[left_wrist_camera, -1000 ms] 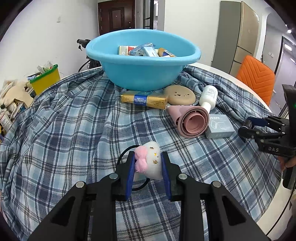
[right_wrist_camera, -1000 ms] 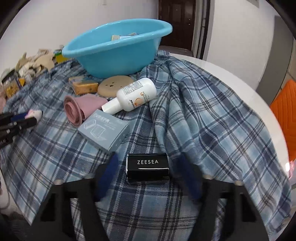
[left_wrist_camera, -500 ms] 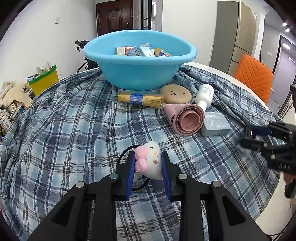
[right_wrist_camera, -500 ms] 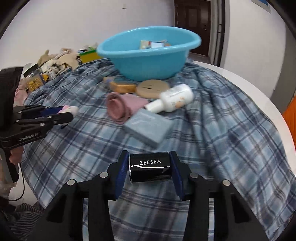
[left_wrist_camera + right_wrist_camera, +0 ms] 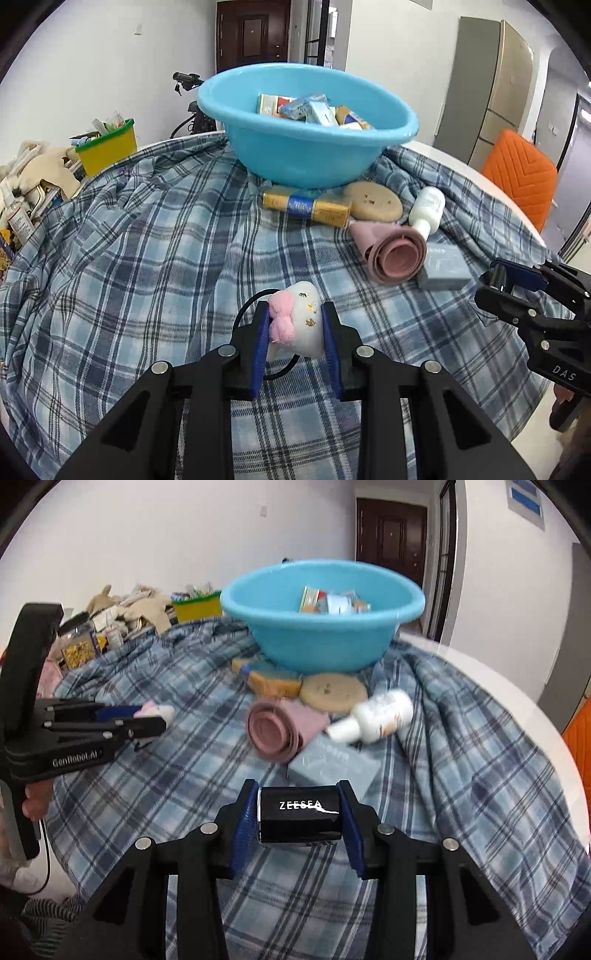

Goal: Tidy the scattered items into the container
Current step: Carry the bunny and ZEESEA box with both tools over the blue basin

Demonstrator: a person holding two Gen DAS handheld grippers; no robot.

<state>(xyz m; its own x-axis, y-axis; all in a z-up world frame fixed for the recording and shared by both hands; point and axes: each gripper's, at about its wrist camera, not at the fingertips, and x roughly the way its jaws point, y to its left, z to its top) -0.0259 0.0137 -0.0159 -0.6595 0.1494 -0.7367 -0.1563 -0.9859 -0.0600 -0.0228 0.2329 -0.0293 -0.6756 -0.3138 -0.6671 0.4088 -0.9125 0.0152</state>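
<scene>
Left gripper (image 5: 294,334) pinches white hair tie with pink bow (image 5: 297,323), held above plaid cloth (image 5: 147,258). Right gripper (image 5: 300,819) clamps black ZEESEA box (image 5: 300,821), near edge. Blue basin (image 5: 306,147) at far side, packets inside. Pink roll (image 5: 391,251), white bottle (image 5: 426,206), grey box (image 5: 445,266) lie near basin.

Glossy black box (image 5: 299,821), smooth; blue plastic basin (image 5: 306,147), slight sheen. Blue-checked woven cloth (image 5: 147,258), matt, rumpled. Fuzzy pink-and-white hair tie (image 5: 295,325); smooth white plastic bottle (image 5: 380,716).
</scene>
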